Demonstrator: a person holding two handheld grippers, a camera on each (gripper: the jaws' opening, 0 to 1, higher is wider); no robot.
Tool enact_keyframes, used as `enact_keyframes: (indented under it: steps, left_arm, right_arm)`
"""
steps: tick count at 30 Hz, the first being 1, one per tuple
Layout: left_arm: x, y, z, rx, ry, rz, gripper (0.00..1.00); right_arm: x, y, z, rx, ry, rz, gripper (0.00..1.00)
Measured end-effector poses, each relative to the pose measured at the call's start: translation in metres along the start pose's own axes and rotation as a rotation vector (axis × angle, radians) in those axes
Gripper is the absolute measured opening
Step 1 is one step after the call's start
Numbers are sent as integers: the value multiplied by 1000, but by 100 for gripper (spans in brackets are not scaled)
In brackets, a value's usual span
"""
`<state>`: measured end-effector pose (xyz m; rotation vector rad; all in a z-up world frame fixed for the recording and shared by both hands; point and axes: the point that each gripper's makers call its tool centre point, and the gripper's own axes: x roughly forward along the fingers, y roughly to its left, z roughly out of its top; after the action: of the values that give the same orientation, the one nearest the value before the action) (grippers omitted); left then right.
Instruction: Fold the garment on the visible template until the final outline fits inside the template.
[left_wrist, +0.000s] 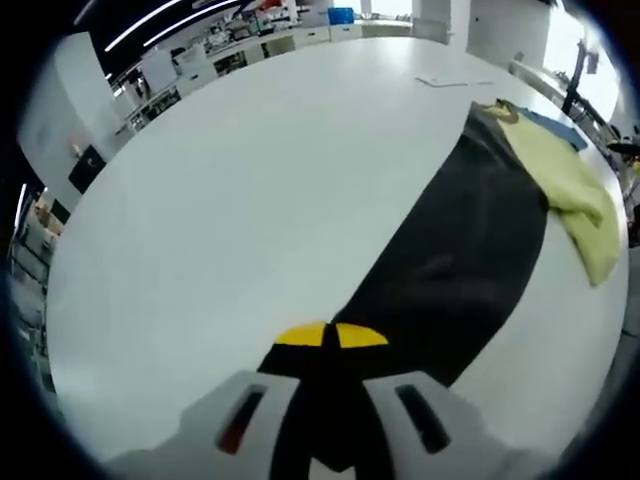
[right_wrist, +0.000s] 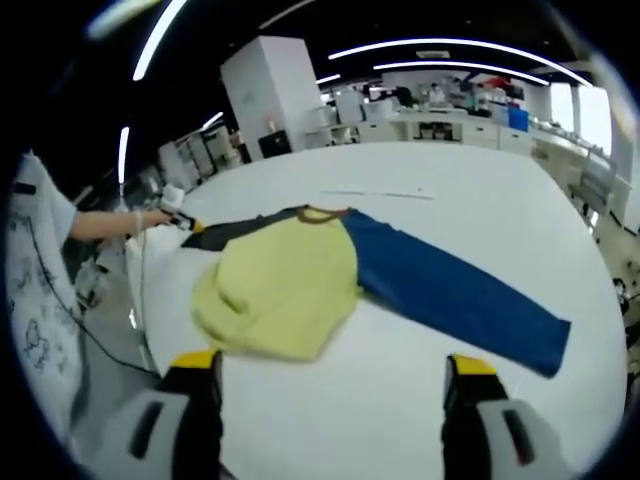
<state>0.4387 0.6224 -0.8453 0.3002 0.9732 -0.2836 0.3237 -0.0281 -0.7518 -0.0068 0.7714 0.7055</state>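
A long-sleeved garment lies on the white table. Its yellow-green body is bunched in a heap, also seen at the far right as the yellow-green body. The blue sleeve lies stretched out flat to the right. The dark sleeve runs from the body straight to my left gripper, whose yellow-tipped jaws are shut on its cuff. In the right gripper view the left gripper holds that dark sleeve at the table's left edge. My right gripper is open, above the table just short of the body.
A thin white strip lies on the table beyond the garment. A person's arm reaches in at the left table edge, with cables hanging below. Benches and cabinets stand behind the table.
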Motion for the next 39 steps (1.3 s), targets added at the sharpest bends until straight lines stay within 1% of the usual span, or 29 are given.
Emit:
enact_keyframes:
  steps: [2, 3, 5, 7, 8, 11, 12, 14, 17, 19, 20, 22, 23, 25, 27, 30, 32, 34, 36, 37, 39]
  left_arm:
    - [0, 2, 0, 15, -5, 0, 1]
    - [0, 4, 0, 25, -10, 12, 2]
    - [0, 7, 0, 48, -16, 20, 6]
    - [-1, 7, 0, 57, -25, 10, 10]
    - [-2, 6, 0, 57, -31, 6, 14]
    - [-6, 1, -2, 69, -44, -17, 25]
    - [-7, -6, -3, 89, -57, -38, 27]
    - [-10, -9, -5, 103, -58, -46, 30]
    - [-16, -19, -3, 100, -94, -79, 37]
    - [-26, -22, 2, 82, -120, -87, 43]
    - [-25, -27, 6, 73, -156, -115, 45]
    - [-32, -36, 8, 52, -175, -138, 50]
    - [-38, -43, 12, 49, -205, -163, 51]
    - [-41, -46, 15, 53, -223, -191, 57]
    - [-54, -63, 20, 27, -255, -247, 62]
    - [-68, -78, 25, 13, -299, -299, 68]
    - [-74, -87, 25, -7, -308, -331, 74]
    - [-81, -98, 27, -10, -329, -365, 81]
    - [-88, -113, 30, -32, -356, -409, 85]
    - [-91, -118, 30, -39, -362, -421, 88]
    - [-95, -124, 30, -31, -371, -423, 91]
  right_arm:
    - [0, 1, 0, -2, 0, 3, 92]
    - [0, 2, 0, -3, 1, 3, 92]
    - [0, 2, -2, -2, 7, 4, 92]
    - [0, 3, -4, 2, 8, 6, 92]
    - [0, 4, -5, 6, 9, 7, 92]
    - [1, 5, -6, 8, 10, 7, 92]
    - [1, 6, -6, 7, 10, 8, 92]
    - [2, 8, -7, 6, 14, 16, 92]
    - [3, 11, -7, 1, 14, 19, 92]
    - [3, 13, -6, 0, 12, 23, 92]
    - [4, 13, -6, -1, 12, 23, 92]
    - [4, 15, -5, -4, 9, 27, 92]
    - [5, 16, -4, -7, 10, 28, 92]
    - [5, 16, -5, -30, 22, 27, 92]
    - [5, 17, -4, -29, 19, 34, 93]
    - [6, 17, -4, -31, 15, 37, 93]
    - [7, 19, -3, -33, 12, 43, 93]
    - [9, 25, -2, -42, 6, 54, 93]
    - [11, 27, -3, -62, 12, 59, 93]
    - [13, 30, -4, -66, 14, 64, 93]
    - [13, 33, -4, -67, 13, 76, 93]
